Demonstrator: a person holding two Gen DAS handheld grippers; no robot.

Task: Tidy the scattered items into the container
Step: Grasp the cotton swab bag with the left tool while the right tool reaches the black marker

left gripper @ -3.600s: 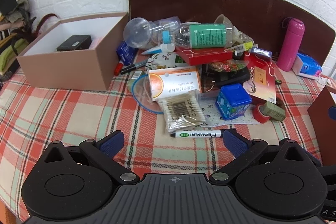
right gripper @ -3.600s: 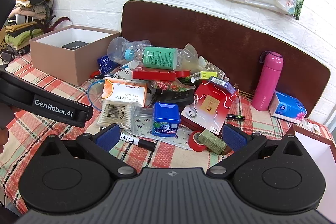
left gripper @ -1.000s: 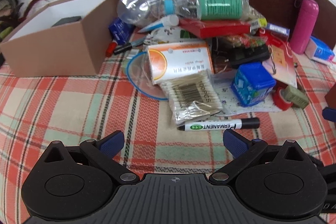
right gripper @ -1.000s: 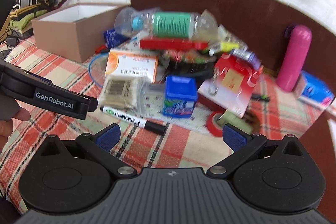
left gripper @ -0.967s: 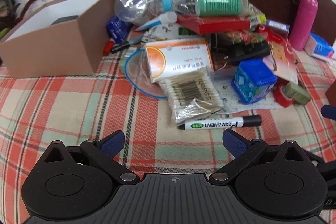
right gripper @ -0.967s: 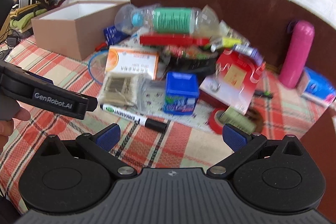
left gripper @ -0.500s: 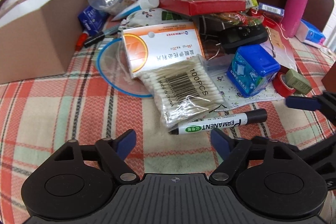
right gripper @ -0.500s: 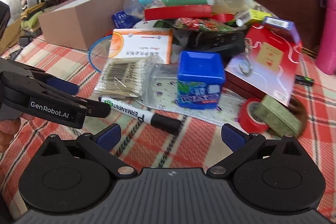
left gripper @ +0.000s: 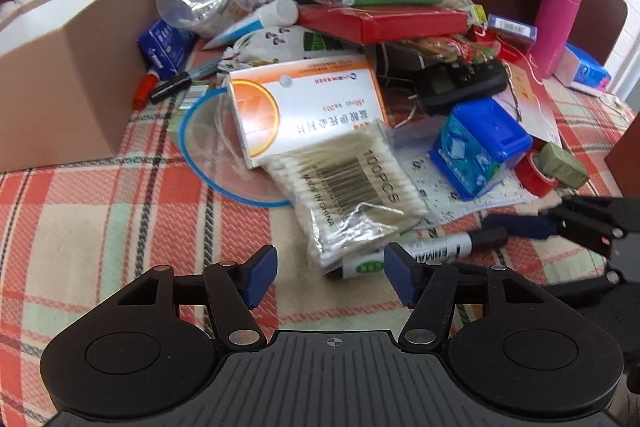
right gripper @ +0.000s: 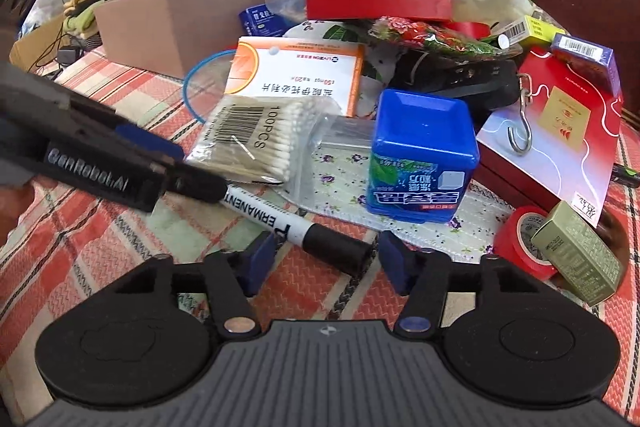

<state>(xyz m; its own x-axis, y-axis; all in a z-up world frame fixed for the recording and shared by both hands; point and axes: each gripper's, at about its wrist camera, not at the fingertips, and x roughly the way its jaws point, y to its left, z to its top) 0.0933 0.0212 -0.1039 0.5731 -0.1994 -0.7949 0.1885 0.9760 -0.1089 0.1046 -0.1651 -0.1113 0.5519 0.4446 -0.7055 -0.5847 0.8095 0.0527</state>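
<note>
Black tongs (right gripper: 326,261) low, closing astride marker (right gripper: 296,223)

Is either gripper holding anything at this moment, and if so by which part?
Nothing is held yet. Both are closing on the marker: right gripper around its black cap, left gripper around the other end, pads not touching.

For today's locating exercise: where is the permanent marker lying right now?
In the right wrist view the permanent marker lies on the checked tablecloth, front of the pile, just below the cotton swab pack, its black cap between the right hand-held gripper fingers.
</note>
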